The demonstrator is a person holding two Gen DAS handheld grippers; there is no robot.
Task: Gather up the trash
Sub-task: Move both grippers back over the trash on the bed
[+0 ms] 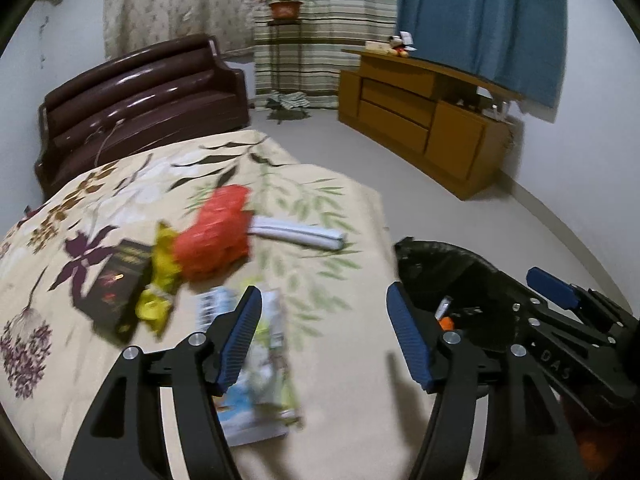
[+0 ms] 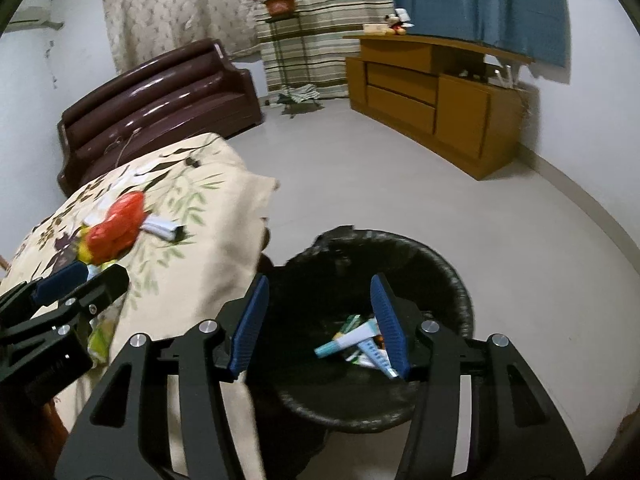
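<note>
Trash is split between two places: some wrappers and small cartons already lie at the bottom of the black-lined bin (image 2: 372, 412) on the floor beside the bed, and more waits on the floral bedspread (image 1: 100, 184). Nearest my left tongs (image 1: 322, 334) is a flat printed packet (image 1: 256, 364), lying partly under the left finger; beyond it sit a yellow wrapper (image 1: 160, 280), a dark box (image 1: 120, 280), a crumpled red bag (image 1: 216, 232) and a white tube (image 1: 300, 234). Both tongs stand partly open and hold nothing; my right tongs (image 2: 320, 330) hang over the bin's mouth. I judge the flat packet the risk: lying flush on soft cloth, the fingers could pinch bedspread with it, or skid over it. The red bag looks light and could snag its neighbours. The two tongs are near each other and could knock together.
</note>
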